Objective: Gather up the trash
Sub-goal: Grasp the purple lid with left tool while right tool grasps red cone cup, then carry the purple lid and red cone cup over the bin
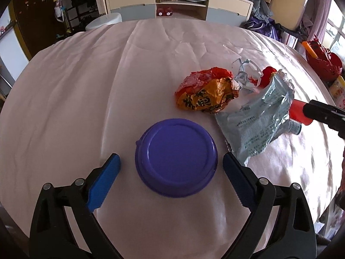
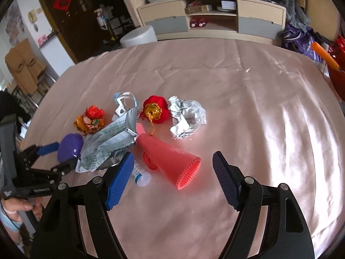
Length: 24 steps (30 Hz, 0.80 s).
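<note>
A pink satin cloth [image 2: 248, 108] covers the bench [image 1: 64, 108], creased and shining where daylight strikes it. Beyond the bench's far edge stands a long cream cabinet [image 2: 212, 19] with grey drawer fronts and open shelves, clutter heaped on top. Left of the cabinet is a dark door [image 2: 64, 17] bearing a red paper square [image 2: 62, 1]. Right of it, a window [image 1: 336, 36] lets in bright light.

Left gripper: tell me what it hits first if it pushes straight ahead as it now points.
The left gripper is open, and the purple lid lies right between its fingers, so it would likely meet that first. The orange wrapper lies farther on, slightly right.
</note>
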Each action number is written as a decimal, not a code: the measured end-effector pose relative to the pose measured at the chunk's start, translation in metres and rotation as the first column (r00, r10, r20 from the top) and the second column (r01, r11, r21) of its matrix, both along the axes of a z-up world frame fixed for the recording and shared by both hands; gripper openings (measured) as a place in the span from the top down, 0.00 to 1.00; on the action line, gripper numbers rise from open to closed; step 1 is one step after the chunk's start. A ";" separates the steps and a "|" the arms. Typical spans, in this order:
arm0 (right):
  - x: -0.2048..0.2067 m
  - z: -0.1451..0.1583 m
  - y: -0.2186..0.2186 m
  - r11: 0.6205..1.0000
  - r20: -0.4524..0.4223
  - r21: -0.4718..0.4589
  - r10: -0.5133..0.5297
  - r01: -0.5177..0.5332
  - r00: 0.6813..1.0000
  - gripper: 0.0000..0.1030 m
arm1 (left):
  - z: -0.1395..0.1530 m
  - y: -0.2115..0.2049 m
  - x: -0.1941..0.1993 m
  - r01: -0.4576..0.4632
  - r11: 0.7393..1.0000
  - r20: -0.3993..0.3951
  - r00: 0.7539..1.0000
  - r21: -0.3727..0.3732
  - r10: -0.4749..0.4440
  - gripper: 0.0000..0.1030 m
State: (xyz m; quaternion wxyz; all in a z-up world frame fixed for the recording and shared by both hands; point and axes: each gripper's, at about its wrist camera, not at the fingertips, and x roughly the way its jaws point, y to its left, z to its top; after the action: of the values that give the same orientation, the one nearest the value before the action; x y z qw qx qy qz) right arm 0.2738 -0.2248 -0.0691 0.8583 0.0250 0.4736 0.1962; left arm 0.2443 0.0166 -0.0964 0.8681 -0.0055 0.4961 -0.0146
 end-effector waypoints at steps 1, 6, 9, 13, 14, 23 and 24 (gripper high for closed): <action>0.001 -0.002 0.002 1.000 0.000 -0.006 0.005 -0.005 1.000 0.26 | 0.000 0.000 0.000 0.000 1.000 0.000 1.000 0.000 0.000 0.12; -0.004 -0.009 0.016 0.998 0.007 -0.018 0.055 -0.055 0.998 0.38 | 0.000 -0.006 0.007 0.007 1.000 0.008 1.000 0.022 -0.007 0.16; -0.008 -0.007 0.018 0.997 0.015 -0.011 0.073 -0.073 0.997 0.55 | 0.000 -0.012 0.004 0.028 0.999 0.017 0.999 0.033 -0.029 0.17; -0.014 -0.003 0.020 0.996 0.026 -0.043 0.077 -0.076 0.997 0.58 | 0.000 -0.015 0.000 0.047 0.998 0.028 0.998 0.036 -0.048 0.21; -0.016 -0.003 0.019 0.996 0.026 -0.047 0.075 -0.074 0.997 0.58 | 0.000 -0.016 -0.001 0.053 0.998 0.031 0.998 0.037 -0.054 0.23; -0.044 0.018 -0.012 0.999 0.074 -0.036 0.015 -0.013 0.997 0.58 | 0.004 -0.015 -0.009 0.090 0.996 0.034 0.995 0.008 -0.090 0.32; -0.049 0.023 -0.016 0.999 0.080 -0.038 0.010 -0.007 0.997 0.58 | 0.005 -0.014 -0.012 0.089 0.996 0.027 0.996 -0.001 -0.089 0.31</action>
State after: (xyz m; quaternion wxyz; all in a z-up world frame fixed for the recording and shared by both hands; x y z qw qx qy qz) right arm 0.2243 -0.2409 -0.0466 0.8760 -0.0011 0.4427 0.1915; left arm 0.2322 0.0027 -0.0910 0.8733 0.0158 0.4840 -0.0538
